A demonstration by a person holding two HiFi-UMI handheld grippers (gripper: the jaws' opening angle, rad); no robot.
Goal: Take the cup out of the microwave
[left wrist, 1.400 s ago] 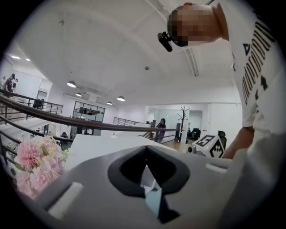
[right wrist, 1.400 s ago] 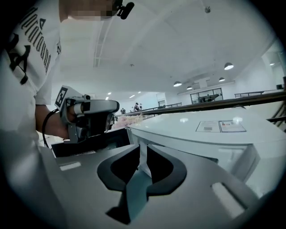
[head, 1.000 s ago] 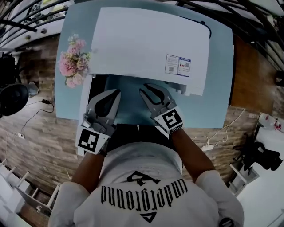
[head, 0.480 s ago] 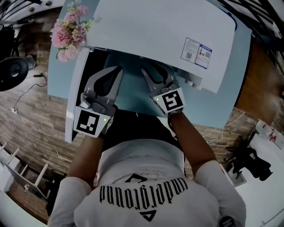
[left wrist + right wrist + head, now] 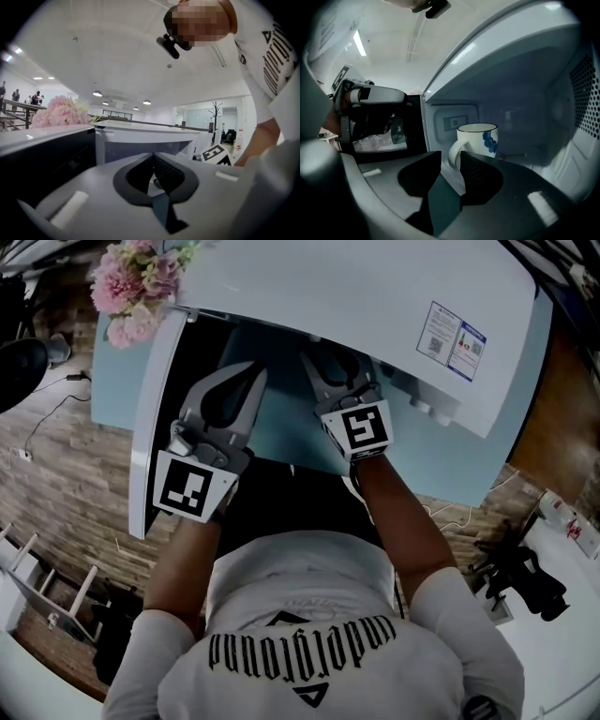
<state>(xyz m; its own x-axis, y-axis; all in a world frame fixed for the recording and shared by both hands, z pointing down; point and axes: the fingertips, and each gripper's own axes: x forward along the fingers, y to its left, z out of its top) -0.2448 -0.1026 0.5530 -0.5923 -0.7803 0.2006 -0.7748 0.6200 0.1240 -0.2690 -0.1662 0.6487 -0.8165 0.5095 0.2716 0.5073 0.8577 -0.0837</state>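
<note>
Plainly the cup (image 5: 478, 138) sits inside the open microwave (image 5: 328, 296), yet to come out — right tool (image 5: 450, 154), jaws just opening, holds nothing; left tool (image 5: 153, 155) together.

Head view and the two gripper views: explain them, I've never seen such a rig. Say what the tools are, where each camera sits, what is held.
No robot: a person holds hand-held tongs in each hand. The head view looks down from the person's head onto a white microwave, door swung open, on a blue table beside pink flowers. Each gripper view rides on one tool and looks along its jaws. The left tongs are shut and empty. The right tongs have just been opening; they point into the microwave at a white cup with a blue mark. Its handle lines up with the gap, but nothing is gripped.
</note>
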